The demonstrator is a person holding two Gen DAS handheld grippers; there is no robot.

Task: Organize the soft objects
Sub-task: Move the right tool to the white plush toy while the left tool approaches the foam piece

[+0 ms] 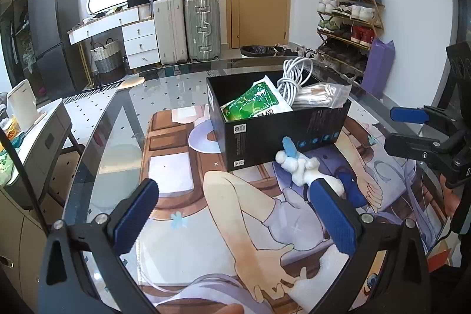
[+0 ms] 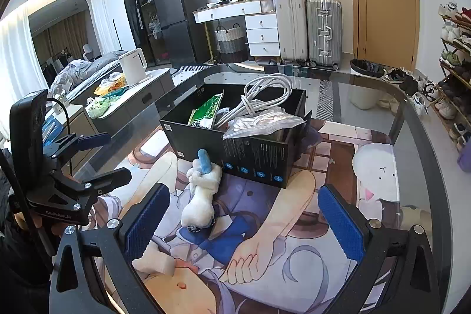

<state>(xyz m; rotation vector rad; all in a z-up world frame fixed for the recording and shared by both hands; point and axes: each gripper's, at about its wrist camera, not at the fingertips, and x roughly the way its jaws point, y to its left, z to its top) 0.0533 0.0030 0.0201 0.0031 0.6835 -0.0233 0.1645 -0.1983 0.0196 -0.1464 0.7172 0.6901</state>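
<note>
A white plush toy (image 1: 297, 167) with a blue tip lies on the printed mat (image 1: 176, 167), just in front of the black box (image 1: 265, 143). The box holds a green packet (image 1: 253, 102), a coiled white cable (image 1: 294, 72) and a clear bag (image 1: 321, 94). My left gripper (image 1: 235, 217) stands open above the mat, with the toy just beyond its right finger. My right gripper (image 2: 244, 221) is open too; the toy (image 2: 203, 190) lies ahead, nearer its left finger. A white foam piece (image 2: 153, 261) rests by that finger. Each gripper shows in the other's view (image 1: 410, 129) (image 2: 103, 159).
The mat lies on a glass table (image 2: 412, 119) whose curved edge runs along the left and the far side. A low side cabinet (image 2: 141, 96) with a kettle stands at the left. Suitcases (image 1: 185, 28), a door and a shoe rack (image 1: 347, 19) are behind.
</note>
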